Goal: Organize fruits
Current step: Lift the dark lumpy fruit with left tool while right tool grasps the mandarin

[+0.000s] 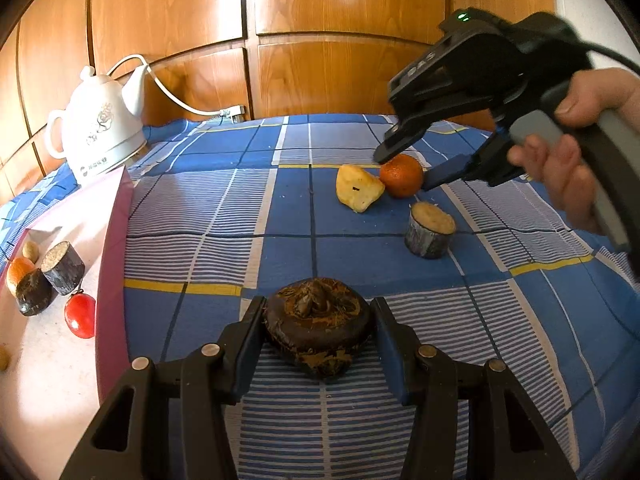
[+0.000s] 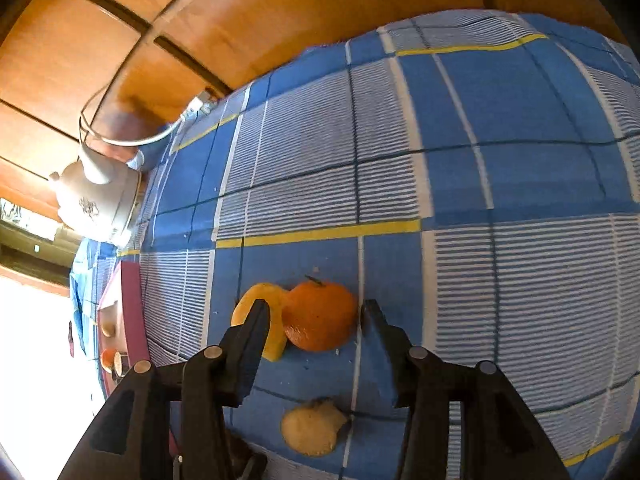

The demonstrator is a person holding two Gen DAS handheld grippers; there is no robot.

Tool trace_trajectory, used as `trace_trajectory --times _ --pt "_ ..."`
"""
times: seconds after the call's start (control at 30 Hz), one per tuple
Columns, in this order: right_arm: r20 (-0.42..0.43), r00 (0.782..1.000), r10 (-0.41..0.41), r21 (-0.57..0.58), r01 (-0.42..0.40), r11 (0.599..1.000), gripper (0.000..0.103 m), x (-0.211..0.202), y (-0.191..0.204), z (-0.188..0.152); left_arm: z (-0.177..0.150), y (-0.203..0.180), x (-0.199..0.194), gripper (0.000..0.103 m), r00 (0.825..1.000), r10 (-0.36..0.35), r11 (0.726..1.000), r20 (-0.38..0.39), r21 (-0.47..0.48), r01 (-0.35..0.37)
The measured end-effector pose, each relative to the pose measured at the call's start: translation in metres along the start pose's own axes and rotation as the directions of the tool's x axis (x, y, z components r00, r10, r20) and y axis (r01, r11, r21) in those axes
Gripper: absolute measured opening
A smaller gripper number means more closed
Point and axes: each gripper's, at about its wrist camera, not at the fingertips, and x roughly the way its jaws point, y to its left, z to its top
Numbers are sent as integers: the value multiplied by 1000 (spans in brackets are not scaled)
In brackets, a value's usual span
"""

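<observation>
Left wrist view has the left gripper (image 1: pixel 318 334) clamped on a squat, dark brown fruit (image 1: pixel 318 326) with a wrinkled, flaking skin, its flat blue pads pressing both sides on the checked blue cloth (image 1: pixel 224 208) of the desk. Farther out, the right gripper (image 1: pixel 402 166) stands apart around a round, dimpled orange (image 1: pixel 401 175), not pressing it. A lumpy yellow chunk (image 1: pixel 359 188) touches the orange; a bark-sided stub (image 1: pixel 429 230) stands nearby. A pink-walled tray (image 1: pixel 116 216) at left holds more fruit beside a glossy white teapot (image 1: pixel 98 120).
</observation>
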Motion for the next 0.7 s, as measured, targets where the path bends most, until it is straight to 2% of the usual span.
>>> trace_trajectory --times 0.03,0.1,0.17,0.3,0.37,0.43,0.6,0.7 --pt "-14 1000 -12 -2 12 1000 46 4 1 0 0 0 0 52 1000 -2 1000 0 -1 2" --pt "15 999 -29 -6 29 1000 40 3 3 2 0 1 0 52 1000 -5 1000 0 -3 5" --pt "8 1000 -16 -11 16 1000 40 1 2 3 0 1 0 52 1000 -7 1000 1 -5 7" --pt "28 997 -78 -121 81 989 40 -24 0 -1 0 2 0 52 1000 -8 1000 2 -4 8" --pt "52 986 -160 -198 167 966 40 -35 -2 -5 0 2 0 52 1000 -8 1000 2 -4 8" --pt "71 964 -255 -279 265 923 40 -41 -5 -13 0 1 0 52 1000 -8 1000 3 -4 8" --pt "71 947 -313 -347 318 882 40 -37 -20 -29 1 1 -1 52 1000 -3 1000 2 -1 3" --pt "92 948 -306 -349 318 881 40 -37 -20 -31 0 1 -1 52 1000 -2 1000 2 1 2"
